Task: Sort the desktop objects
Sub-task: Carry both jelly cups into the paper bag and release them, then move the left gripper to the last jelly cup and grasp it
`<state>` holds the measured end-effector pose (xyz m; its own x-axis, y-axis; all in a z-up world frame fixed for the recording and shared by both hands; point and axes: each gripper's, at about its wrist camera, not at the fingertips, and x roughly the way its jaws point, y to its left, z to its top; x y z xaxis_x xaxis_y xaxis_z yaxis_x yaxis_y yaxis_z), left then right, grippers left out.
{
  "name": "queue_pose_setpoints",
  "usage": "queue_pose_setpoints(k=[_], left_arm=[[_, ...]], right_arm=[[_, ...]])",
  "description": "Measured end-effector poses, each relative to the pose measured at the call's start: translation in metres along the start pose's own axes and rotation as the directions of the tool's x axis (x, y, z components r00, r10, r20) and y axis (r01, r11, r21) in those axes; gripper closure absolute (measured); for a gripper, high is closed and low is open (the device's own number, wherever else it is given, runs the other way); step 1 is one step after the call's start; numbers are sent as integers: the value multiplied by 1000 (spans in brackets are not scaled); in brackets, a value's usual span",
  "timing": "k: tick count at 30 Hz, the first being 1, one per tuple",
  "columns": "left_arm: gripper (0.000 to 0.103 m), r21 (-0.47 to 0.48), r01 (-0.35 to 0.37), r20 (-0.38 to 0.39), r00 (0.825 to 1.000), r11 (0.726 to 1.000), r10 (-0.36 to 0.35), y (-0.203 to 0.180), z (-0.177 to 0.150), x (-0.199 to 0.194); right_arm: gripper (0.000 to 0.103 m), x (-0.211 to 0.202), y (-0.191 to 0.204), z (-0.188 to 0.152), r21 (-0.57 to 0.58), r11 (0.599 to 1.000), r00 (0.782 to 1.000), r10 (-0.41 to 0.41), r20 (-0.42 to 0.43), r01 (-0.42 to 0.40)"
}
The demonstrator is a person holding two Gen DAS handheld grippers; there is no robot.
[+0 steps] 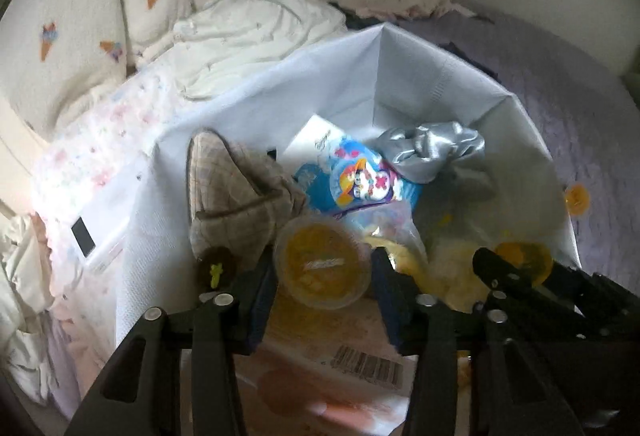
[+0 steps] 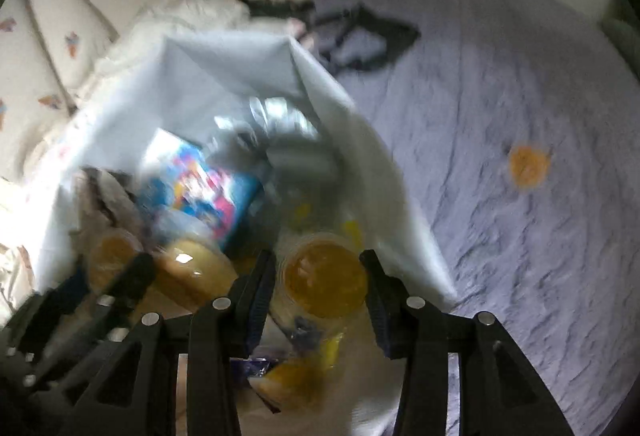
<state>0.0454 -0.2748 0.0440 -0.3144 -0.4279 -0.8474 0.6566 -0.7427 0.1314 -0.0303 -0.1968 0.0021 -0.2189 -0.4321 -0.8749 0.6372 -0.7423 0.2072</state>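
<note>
Both grippers hang over a white fabric bin (image 1: 400,75) on a bed. My left gripper (image 1: 324,260) has a round orange jelly cup (image 1: 322,268) between its fingers, and a thin gap shows at the right pad, so it is open. My right gripper (image 2: 320,260) is shut on a second orange cup (image 2: 326,278). The right gripper (image 1: 520,264) also shows at the right edge of the left wrist view. The left gripper (image 2: 108,272) appears blurred at the lower left of the right wrist view.
The bin holds a plaid cloth (image 1: 228,203), a blue cartoon packet (image 1: 360,183), silver fabric (image 1: 432,151) and a barcoded packet (image 1: 368,364). A third orange cup (image 2: 528,165) lies on the purple sheet (image 2: 520,276). Pillows and white bedding lie to the left, with a dark item (image 2: 360,35) further back.
</note>
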Motion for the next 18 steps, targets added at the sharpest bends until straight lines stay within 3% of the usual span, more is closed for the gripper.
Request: queue_pose_setpoints(k=[2,6,11,15,16,18], left_arm=[[47,-17,2,-38,999,1000,-2,3,0,2],[47,-63,26,-19,999,998,-28,11,-2,-5],[39,-166,120,21,993,979,-118,23,0,-21],[11,-244,136,117,987,960,-111,34,-1,-44],[10,-261,157,142,982,953,-123,37,-1,-49],[9,-286,202,169,973,937,-158,43,0,-54]], right_arm=[[61,-3,-2,-6,-17,1000,999,0,37,1],[61,-12,-3,-8,-10,1000,999,17,44,-17],[61,-40,-7,5,-21,998,996,59,65,-58],[41,-67,-13,13,-6,999,992,37,121,-36],[35,-72,-15,15,0,999,991,50,125,-51],[32,-79,-19,15,14,995,987,97,128,-100]])
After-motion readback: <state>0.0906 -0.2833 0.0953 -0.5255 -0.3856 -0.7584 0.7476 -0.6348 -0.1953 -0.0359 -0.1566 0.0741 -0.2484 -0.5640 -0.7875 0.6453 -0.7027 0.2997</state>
